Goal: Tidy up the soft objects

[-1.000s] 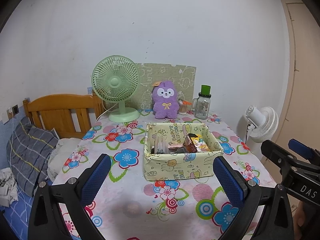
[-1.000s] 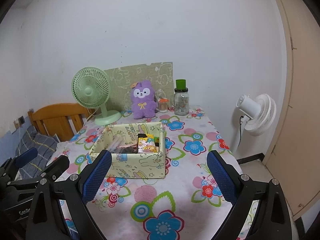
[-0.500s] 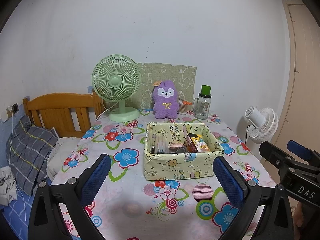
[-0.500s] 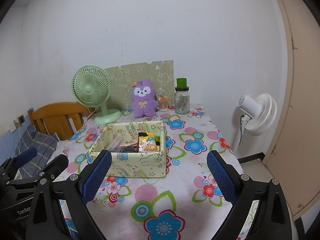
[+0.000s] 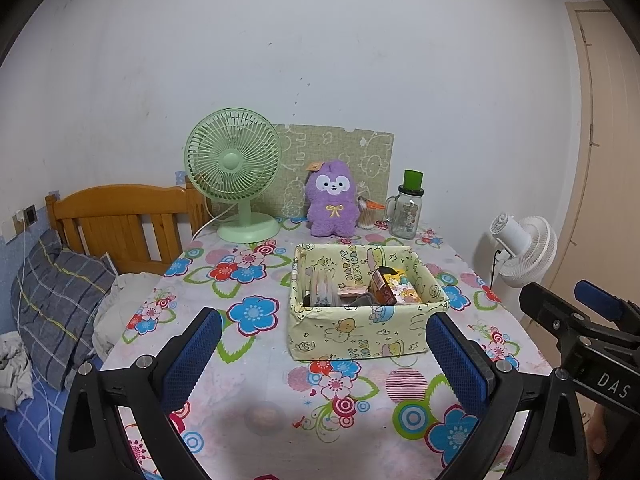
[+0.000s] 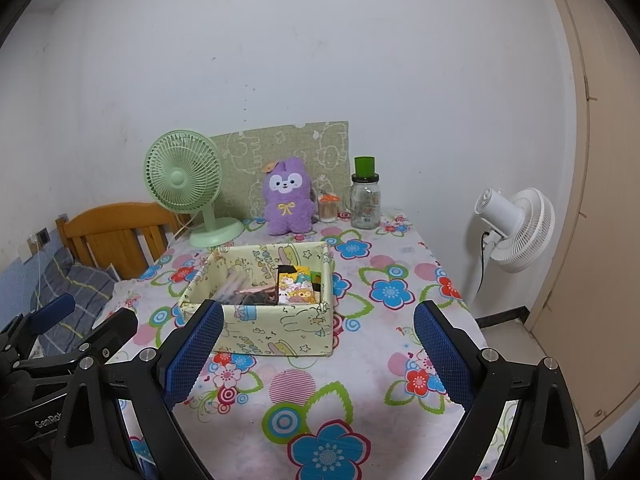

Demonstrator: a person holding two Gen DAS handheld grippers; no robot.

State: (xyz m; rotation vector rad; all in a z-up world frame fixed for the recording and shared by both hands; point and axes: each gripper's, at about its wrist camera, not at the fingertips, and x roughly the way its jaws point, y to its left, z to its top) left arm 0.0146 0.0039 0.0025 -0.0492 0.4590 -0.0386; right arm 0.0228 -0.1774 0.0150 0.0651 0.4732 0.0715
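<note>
A purple plush toy (image 5: 331,199) (image 6: 286,196) sits upright at the back of the flowered table, against a green patterned board. In front of it stands a pale yellow fabric box (image 5: 366,301) (image 6: 264,300) holding small packets. My left gripper (image 5: 326,356) hovers open over the table's near edge, short of the box, nothing between its blue pads. My right gripper (image 6: 320,354) is also open and empty, just right of the box's near corner. Each gripper shows at the edge of the other's view.
A green desk fan (image 5: 234,172) stands back left of the plush. A glass jar with a green lid (image 5: 409,208) and a small cup of sticks (image 6: 327,208) stand to its right. A white floor fan (image 6: 516,232) is beyond the table's right edge; a wooden headboard (image 5: 120,216) and pillow lie left.
Both views have tilted up slightly, so the table items sit a little lower in frame. Both grippers stay open and empty.
</note>
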